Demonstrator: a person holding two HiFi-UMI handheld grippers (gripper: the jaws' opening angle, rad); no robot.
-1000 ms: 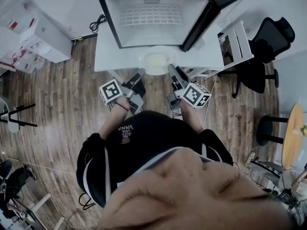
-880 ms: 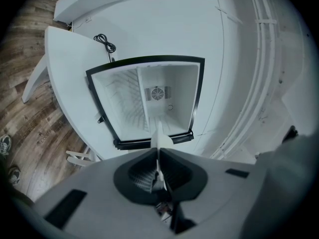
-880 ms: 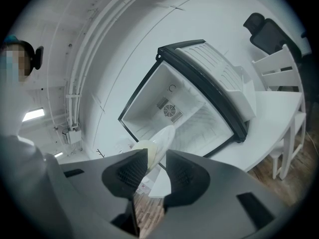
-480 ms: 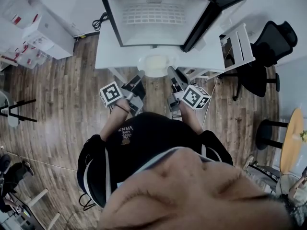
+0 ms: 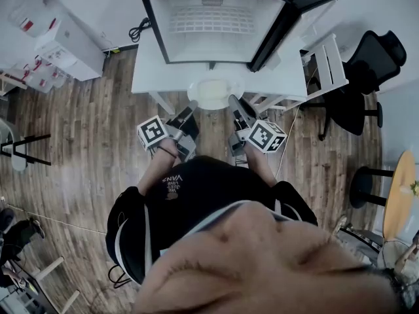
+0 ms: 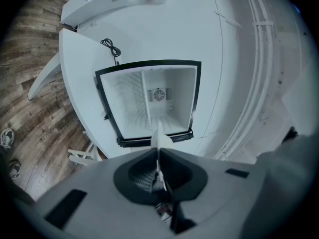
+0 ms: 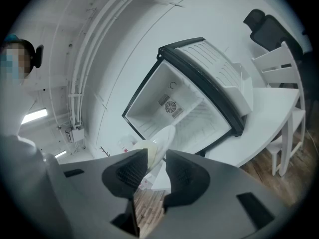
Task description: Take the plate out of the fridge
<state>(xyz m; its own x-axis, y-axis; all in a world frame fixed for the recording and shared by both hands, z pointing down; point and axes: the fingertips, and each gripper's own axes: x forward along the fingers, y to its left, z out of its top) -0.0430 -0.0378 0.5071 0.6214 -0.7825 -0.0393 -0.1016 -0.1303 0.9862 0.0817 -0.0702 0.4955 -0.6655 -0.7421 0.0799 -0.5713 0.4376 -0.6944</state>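
A pale round plate (image 5: 215, 91) hangs level just in front of the open black fridge (image 5: 216, 21), above the front edge of the white table (image 5: 147, 77). My left gripper (image 5: 193, 104) is shut on the plate's left rim and my right gripper (image 5: 232, 101) on its right rim. In the left gripper view the plate (image 6: 160, 139) shows edge-on, pinched between the dark pads of the left gripper (image 6: 158, 156), with the empty white fridge (image 6: 149, 103) beyond. In the right gripper view the plate rim (image 7: 160, 142) sits between the pads of the right gripper (image 7: 155, 158), before the fridge (image 7: 184, 103).
The fridge door (image 5: 298, 15) stands swung open to the right. A white slatted chair (image 5: 324, 64) and a black office chair (image 5: 366, 57) stand right of the table. White boxes (image 5: 59, 44) lie at the left, and a round wooden table (image 5: 399, 188) at the far right.
The plate and both grippers have edged slightly away from the fridge toward the person. Both grips look unchanged.
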